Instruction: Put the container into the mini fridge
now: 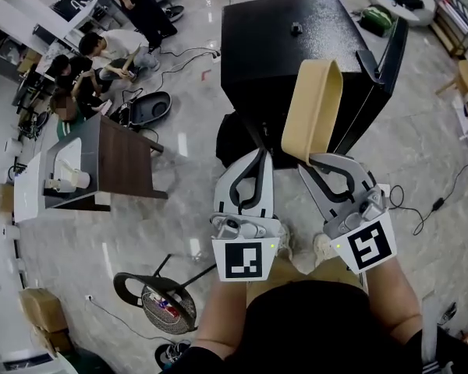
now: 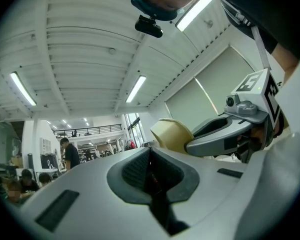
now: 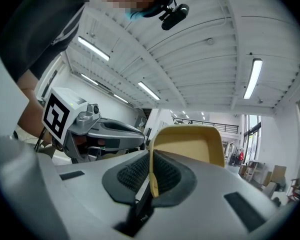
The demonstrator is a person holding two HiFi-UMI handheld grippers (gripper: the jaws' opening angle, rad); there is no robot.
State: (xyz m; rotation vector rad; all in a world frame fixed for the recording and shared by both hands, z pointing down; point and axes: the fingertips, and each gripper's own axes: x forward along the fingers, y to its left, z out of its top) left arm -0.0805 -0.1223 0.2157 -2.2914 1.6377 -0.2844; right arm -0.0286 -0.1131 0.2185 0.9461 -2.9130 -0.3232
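The black mini fridge (image 1: 296, 45) stands on the floor ahead, its door (image 1: 384, 65) swung open on the right. A tan, shallow plastic container (image 1: 313, 111) is held edge-up in front of the fridge, with my right gripper (image 1: 318, 162) shut on its rim. In the right gripper view the container (image 3: 190, 144) rises from between the pads of that gripper (image 3: 151, 176). My left gripper (image 1: 251, 166) is beside it on the left, shut and holding nothing. The left gripper view shows its own gripper (image 2: 150, 169) shut, with the container (image 2: 172, 134) off to the right.
A dark brown table (image 1: 117, 158) stands at the left, with several people (image 1: 101, 57) seated and standing beyond it. A floor fan (image 1: 160, 298) lies near my feet on the left. Cables (image 1: 429, 205) run across the floor at the right.
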